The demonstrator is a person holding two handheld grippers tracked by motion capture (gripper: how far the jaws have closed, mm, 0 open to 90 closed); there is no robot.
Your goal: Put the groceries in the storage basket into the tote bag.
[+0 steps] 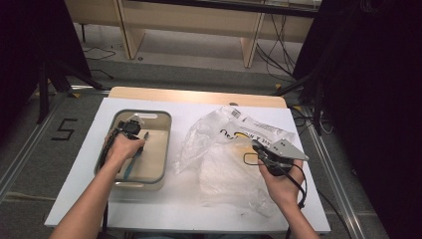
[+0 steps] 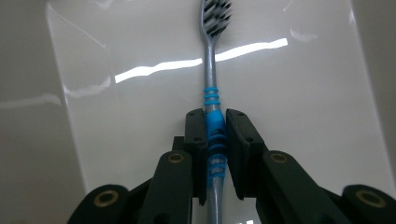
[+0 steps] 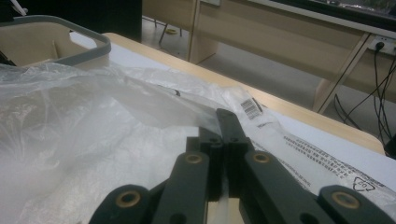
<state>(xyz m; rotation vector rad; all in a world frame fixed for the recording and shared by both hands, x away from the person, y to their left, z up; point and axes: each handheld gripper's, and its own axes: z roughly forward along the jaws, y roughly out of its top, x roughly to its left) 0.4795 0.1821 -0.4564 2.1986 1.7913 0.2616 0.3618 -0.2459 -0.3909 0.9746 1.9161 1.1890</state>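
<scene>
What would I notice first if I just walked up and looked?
Probably the toothbrush, grey with a bright blue grip, pinched in the left hand-held gripper over the pale tray on the table's left. Next, the big crinkly clear plastic bag spread across the right side, where the right hand-held gripper is closed on its edge.

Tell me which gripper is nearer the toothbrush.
Left. The left gripper is shut on the toothbrush handle, over the tray. The right gripper is apart from it, off to the tray's side, pinching the plastic bag.
</scene>
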